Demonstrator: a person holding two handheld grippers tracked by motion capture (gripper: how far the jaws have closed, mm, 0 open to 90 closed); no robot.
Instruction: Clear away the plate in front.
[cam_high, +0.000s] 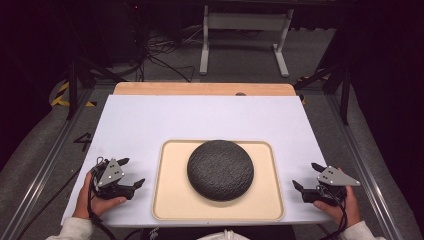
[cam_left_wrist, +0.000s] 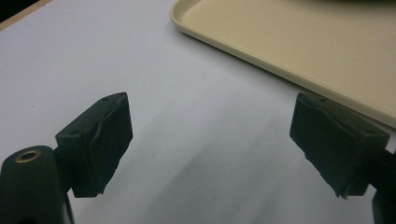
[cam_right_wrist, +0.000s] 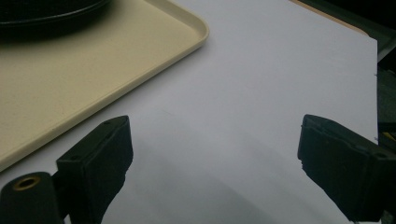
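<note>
1. Left gripper (cam_high: 131, 173): we see jaws spread wide, gripping nothing, over the white sheet (cam_high: 150, 120) left of the tray (cam_high: 172, 200).
2. Right gripper (cam_high: 307, 176): likewise wide and unladen, right of the tray.
3. Dome (cam_high: 220, 169): dark, round, rough-textured; sits mid-tray, between both grippers.
4. Tray: beige, rimmed, rounded corners. We read no lettering.

Dark textured dome (cam_high: 220, 170), perhaps an upturned bowl, centred on beige tray (cam_high: 170, 200)

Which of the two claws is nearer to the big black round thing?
The left gripper looks slightly nearer: a narrower strip of beige tray lies between it and the black dome than on the right gripper side. Both are open and apart from it.
</note>
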